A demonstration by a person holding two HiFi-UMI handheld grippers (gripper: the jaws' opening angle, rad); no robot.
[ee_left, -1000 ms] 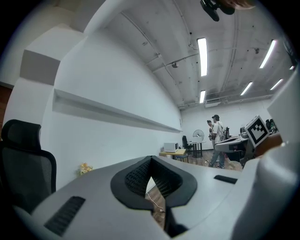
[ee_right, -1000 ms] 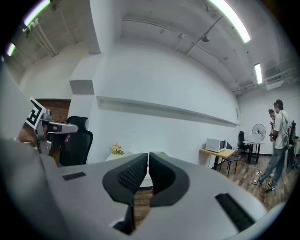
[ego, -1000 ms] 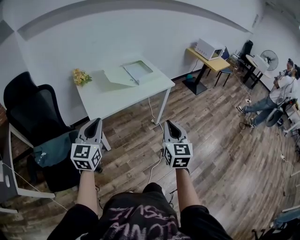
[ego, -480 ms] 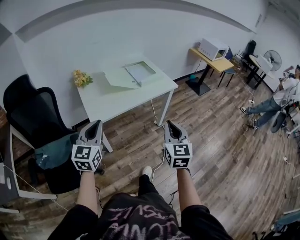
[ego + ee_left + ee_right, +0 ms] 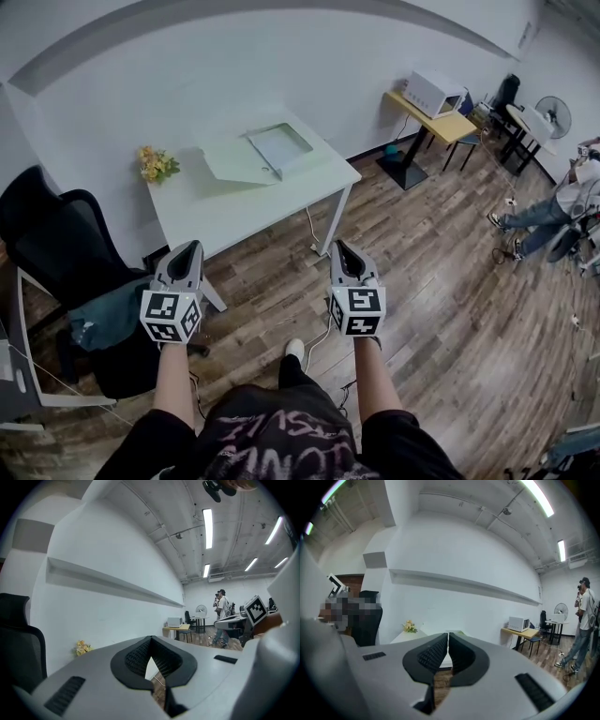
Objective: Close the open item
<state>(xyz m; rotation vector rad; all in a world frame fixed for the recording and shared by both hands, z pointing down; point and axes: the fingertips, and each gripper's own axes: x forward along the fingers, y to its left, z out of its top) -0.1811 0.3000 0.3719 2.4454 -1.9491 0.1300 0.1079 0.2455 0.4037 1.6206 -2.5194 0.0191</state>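
Observation:
A pale green box (image 5: 255, 150) lies open on the white table (image 5: 234, 211), its lid folded flat to the left of its tray. Both grippers hover over the wooden floor, well short of the table's front edge. My left gripper (image 5: 192, 247) points at the table's left part; its jaws meet at the tips with nothing between them (image 5: 151, 639). The right gripper (image 5: 338, 246) points toward the table's right leg, and its jaws are also together and empty (image 5: 448, 634). The table top shows just past the right jaws.
A black office chair (image 5: 56, 248) with a teal cloth stands left of the table. Yellow flowers (image 5: 155, 164) sit at the table's back left. Cables (image 5: 314, 328) trail on the floor. A wooden desk with a microwave (image 5: 436, 94), a fan (image 5: 555, 114) and a seated person (image 5: 562, 202) are at right.
The view has moved a little toward the table, and a white shoe now shows below. Both grippers keep their pose and stay shut.

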